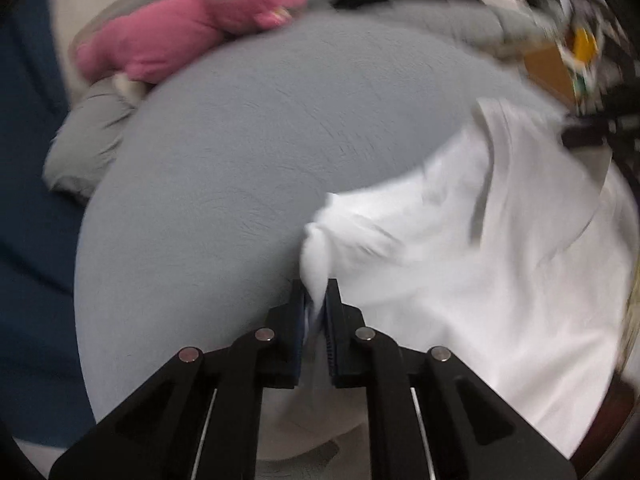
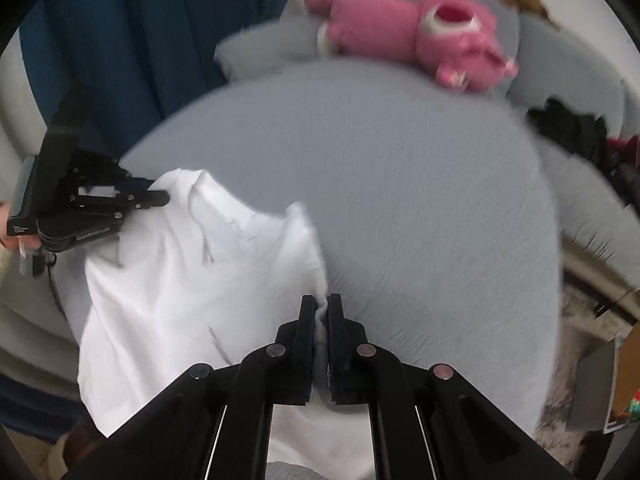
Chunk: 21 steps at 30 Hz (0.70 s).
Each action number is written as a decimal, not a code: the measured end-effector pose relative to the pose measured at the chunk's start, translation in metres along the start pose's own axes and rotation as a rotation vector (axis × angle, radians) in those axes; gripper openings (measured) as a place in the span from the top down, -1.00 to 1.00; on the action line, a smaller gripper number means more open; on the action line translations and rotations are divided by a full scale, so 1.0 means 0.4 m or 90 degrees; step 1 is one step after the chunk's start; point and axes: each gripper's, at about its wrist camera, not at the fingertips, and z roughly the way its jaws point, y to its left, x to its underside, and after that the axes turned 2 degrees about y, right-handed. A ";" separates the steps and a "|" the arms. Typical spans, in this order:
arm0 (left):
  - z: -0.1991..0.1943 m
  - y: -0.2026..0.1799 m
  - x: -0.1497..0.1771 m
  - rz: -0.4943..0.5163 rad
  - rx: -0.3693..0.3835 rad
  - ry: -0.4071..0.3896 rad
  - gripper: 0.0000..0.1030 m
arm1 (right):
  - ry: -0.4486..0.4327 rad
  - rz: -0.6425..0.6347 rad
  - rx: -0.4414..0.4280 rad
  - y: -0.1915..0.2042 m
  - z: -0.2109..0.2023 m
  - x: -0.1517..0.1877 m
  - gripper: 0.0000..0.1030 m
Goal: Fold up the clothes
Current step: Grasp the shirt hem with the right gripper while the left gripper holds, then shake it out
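A white garment (image 1: 480, 264) (image 2: 180, 272) lies rumpled and partly lifted over a grey bed (image 1: 260, 152) (image 2: 420, 200). In the left wrist view my left gripper (image 1: 316, 286) is shut on a bunched edge of the white cloth, which rises between its pads. That same gripper (image 2: 158, 199) shows at the left of the right wrist view, clamped on the garment's far corner. My right gripper (image 2: 321, 300) is shut on another gathered edge of the garment, and the cloth hangs slack between the two grips. Both views are motion-blurred.
A pink plush toy (image 1: 192, 28) (image 2: 420, 32) lies at the bed's far edge beside a grey pillow (image 1: 88, 140). Dark clothes (image 2: 572, 128) are piled at the right. A blue curtain (image 2: 140, 40) hangs on the left. A cardboard box (image 1: 548, 68) stands beyond the bed.
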 end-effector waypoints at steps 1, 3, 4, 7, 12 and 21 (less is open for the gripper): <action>-0.036 0.017 -0.012 -0.019 -0.001 -0.029 0.86 | -0.015 0.004 -0.004 -0.006 -0.027 -0.014 0.90; -0.078 0.051 -0.026 -0.035 -0.018 -0.070 0.86 | -0.037 0.004 0.019 -0.004 -0.060 -0.055 0.90; -0.108 0.060 -0.044 -0.041 -0.036 -0.094 0.86 | -0.048 0.005 0.030 -0.002 -0.068 -0.079 0.90; -0.136 0.101 -0.104 -0.070 -0.050 -0.124 0.86 | -0.055 0.014 0.049 -0.002 -0.052 -0.162 0.90; -0.095 0.152 -0.146 -0.069 -0.098 -0.112 0.86 | -0.025 0.013 0.087 -0.025 0.044 -0.278 0.90; 0.144 0.261 -0.233 -0.071 -0.167 -0.039 0.86 | 0.043 0.026 0.127 -0.114 0.295 -0.404 0.90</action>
